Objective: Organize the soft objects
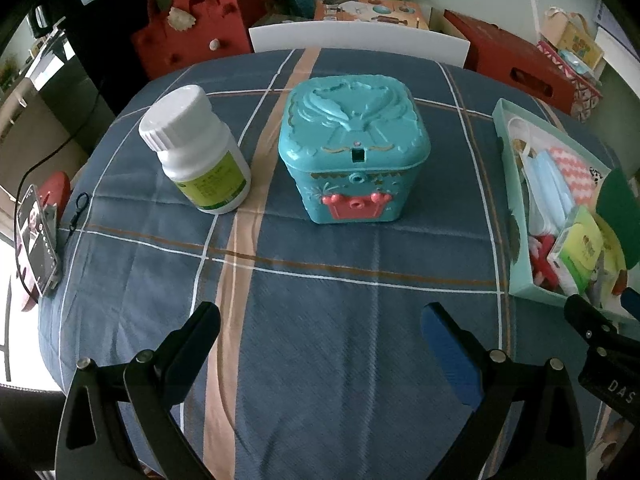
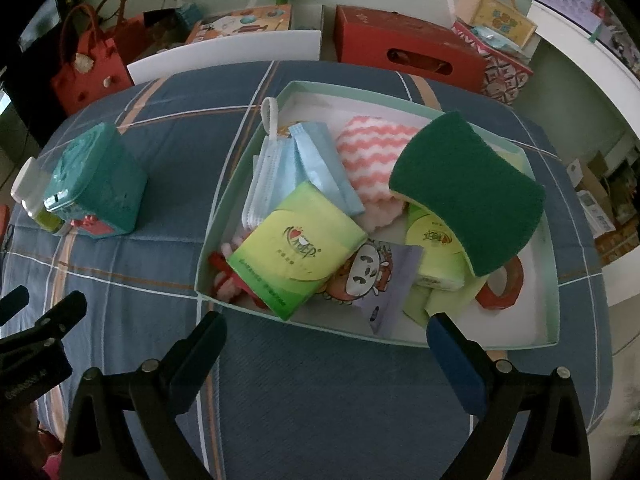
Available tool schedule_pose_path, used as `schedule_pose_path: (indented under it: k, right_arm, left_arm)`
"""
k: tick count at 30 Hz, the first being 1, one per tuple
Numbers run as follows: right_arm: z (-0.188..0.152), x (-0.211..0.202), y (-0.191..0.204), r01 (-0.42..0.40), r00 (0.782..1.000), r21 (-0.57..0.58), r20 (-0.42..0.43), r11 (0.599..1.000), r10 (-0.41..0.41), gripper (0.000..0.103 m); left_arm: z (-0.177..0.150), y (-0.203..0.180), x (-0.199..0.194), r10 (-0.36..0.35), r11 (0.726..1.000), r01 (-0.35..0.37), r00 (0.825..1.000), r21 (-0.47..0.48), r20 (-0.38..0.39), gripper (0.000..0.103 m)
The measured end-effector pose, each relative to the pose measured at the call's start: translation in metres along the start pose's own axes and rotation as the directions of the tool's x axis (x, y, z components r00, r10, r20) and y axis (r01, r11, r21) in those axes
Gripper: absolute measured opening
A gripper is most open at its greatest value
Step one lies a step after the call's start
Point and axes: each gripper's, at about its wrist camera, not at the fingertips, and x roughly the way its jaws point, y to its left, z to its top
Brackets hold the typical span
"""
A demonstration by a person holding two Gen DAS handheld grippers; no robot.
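From the left wrist camera, the left gripper [image 1: 320, 320] hovered above the worktop [image 1: 320, 272], which was covered in a blue plaid cloth, and its jaws stood wide apart with nothing between them. Ahead of it stood a teal box [image 1: 354, 148] with a closed embossed lid and a pink clasp on its front. To the left of that, apart from it, a white bottle [image 1: 196, 148] with a white cap and a green label leaned a little. At the right edge of this view lay a pale green tray [image 1: 516, 248] holding soft goods, and the tip of the right gripper [image 1: 588, 320] showed just before its near corner.

From the right wrist camera, the right gripper's jaws were likewise spread apart and empty, poised at the tray's near rim. Inside the tray, a green sponge [image 2: 468, 196] arched over the right side, resting on a tissue pack beneath it. A green tissue pack [image 2: 296, 248] lay tilted at the near left, on top of a stack of blue face masks [image 2: 280, 164]. A pink and white zigzag cloth [image 2: 372, 148] sat toward the back, a lilac cartoon packet [image 2: 380, 280] lay at the near middle, and a red tape roll [image 2: 504, 284] sat at the right. The teal box stood on the worktop to the left of the tray, well apart from it.
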Motion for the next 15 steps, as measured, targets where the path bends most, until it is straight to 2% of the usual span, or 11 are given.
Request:
schedule_pose_path:
  k: [15]
  right_arm:
    - [0.0001, 0.0016, -0.0015, 0.003, 1.000, 0.004, -0.005, 1.000, -0.003, 0.102]
  left_arm:
    - [-0.0004, -0.0024, 0.0004, 0.003, 1.000, -0.003, 1.000, 0.000, -0.004, 0.100]
